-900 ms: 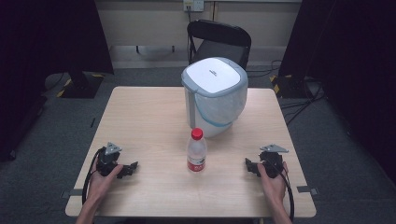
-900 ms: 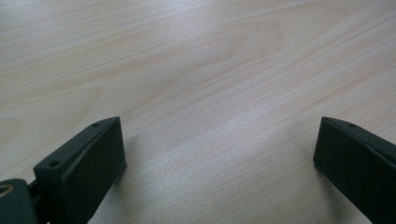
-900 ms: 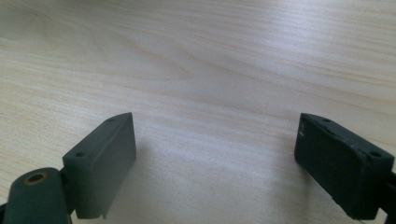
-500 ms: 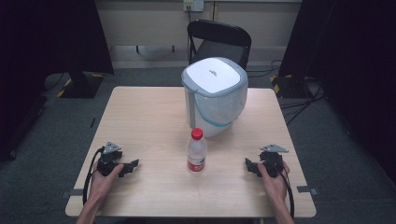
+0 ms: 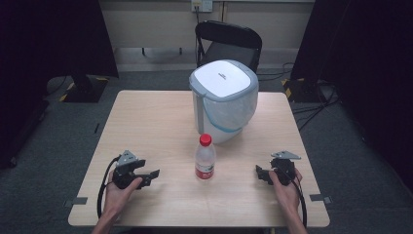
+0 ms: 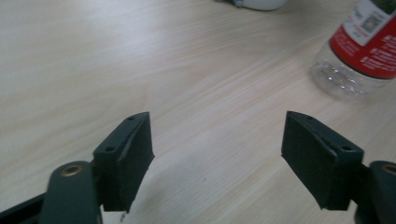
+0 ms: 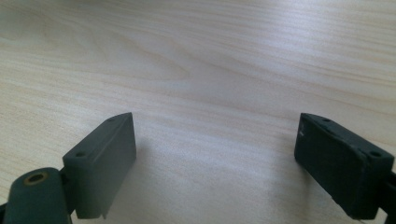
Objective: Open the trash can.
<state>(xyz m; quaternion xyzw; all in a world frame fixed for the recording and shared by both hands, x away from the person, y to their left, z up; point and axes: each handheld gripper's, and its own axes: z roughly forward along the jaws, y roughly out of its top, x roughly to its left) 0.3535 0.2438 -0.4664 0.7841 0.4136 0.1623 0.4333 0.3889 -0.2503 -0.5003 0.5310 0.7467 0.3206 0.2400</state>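
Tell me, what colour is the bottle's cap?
Red. The bottle has a red cap, clearest in the high view.

High view overhead facing forward, gripper views near table [image 5: 146, 126] (shared)

- Red and white label on bottle [image 6: 359, 42]: small print and a code patch, too blurred to read.
- Small dark mark on bin lid [image 5: 222, 75]: illegible.

Clear plastic bottle [image 5: 205, 159], matt wood table [image 5: 146, 122]
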